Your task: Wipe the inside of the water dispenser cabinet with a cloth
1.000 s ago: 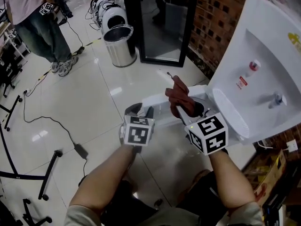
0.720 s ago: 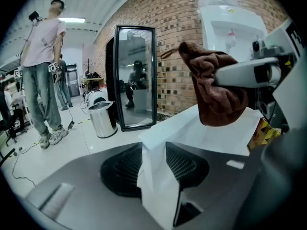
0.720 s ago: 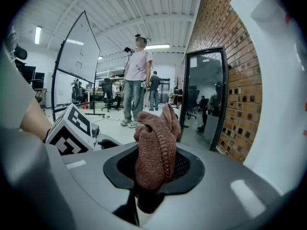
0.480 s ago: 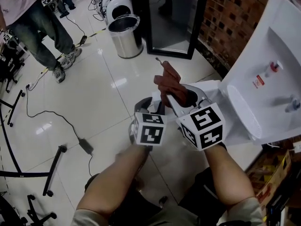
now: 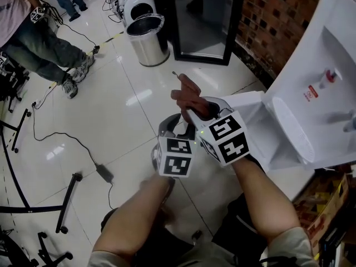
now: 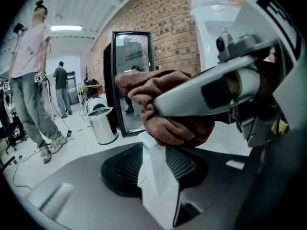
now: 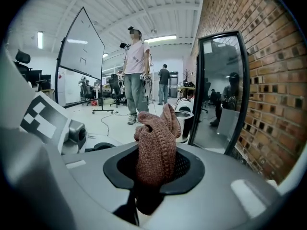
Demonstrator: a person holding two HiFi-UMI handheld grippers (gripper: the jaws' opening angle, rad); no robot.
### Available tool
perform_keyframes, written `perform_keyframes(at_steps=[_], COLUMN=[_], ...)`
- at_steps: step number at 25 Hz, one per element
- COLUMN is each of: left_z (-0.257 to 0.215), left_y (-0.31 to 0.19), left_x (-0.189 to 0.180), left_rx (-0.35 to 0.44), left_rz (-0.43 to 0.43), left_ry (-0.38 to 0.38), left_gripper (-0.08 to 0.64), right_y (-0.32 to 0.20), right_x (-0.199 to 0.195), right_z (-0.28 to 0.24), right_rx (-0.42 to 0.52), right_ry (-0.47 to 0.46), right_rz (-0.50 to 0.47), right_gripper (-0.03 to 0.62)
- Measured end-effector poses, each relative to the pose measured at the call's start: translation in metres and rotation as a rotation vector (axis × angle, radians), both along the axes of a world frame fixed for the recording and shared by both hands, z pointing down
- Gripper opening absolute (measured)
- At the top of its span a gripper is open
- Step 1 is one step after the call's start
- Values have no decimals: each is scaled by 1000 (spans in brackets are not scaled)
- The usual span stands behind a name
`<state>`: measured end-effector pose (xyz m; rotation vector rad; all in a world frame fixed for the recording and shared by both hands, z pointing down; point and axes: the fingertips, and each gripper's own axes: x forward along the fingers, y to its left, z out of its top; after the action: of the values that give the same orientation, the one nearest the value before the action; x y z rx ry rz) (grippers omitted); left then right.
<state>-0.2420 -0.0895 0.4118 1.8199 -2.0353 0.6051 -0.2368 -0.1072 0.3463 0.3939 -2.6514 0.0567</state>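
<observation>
The white water dispenser (image 5: 311, 93) stands at the right against the brick wall. Its low cabinet door (image 6: 154, 174) is a thin white panel that runs between the jaws of my left gripper (image 5: 172, 128), which is shut on its edge. My right gripper (image 5: 194, 113) is shut on a bunched brown cloth (image 5: 188, 96) and sits just right of and above the left one, out in front of the dispenser. The cloth (image 7: 156, 150) sticks up between the right jaws. In the left gripper view the cloth (image 6: 168, 116) hangs right over the door edge. The cabinet's inside is hidden.
A steel bin (image 5: 146, 38) and a black-framed mirror (image 5: 203, 21) stand ahead on the tiled floor. A person (image 5: 33, 35) stands at the far left. A cable with an adapter (image 5: 103, 173) and black stand legs (image 5: 33, 207) lie at the left. A cardboard box (image 5: 328, 204) sits below the dispenser.
My right gripper has carried the cloth leftward, away from the dispenser front, to just above the left gripper. The left gripper has kept its hold on the door.
</observation>
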Motion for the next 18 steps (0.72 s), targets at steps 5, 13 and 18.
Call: perform_keyframes(at_steps=[5,13,18], left_z=[1,3,0], left_y=[3,2,2], left_x=[1,-2,-2], left_rx=[14,11,15], left_rz=[43,58,56], left_ry=[-51,-54,-58], left_gripper=[141,137,135], right_y=[-4,-13,-22], right_x=[-7,-2,7], right_z=[14,18,20], right_rx=[-21,-18,-18], right_ry=[25,42,49], right_rz=[-7,9,47], right_gripper=[112,112,112])
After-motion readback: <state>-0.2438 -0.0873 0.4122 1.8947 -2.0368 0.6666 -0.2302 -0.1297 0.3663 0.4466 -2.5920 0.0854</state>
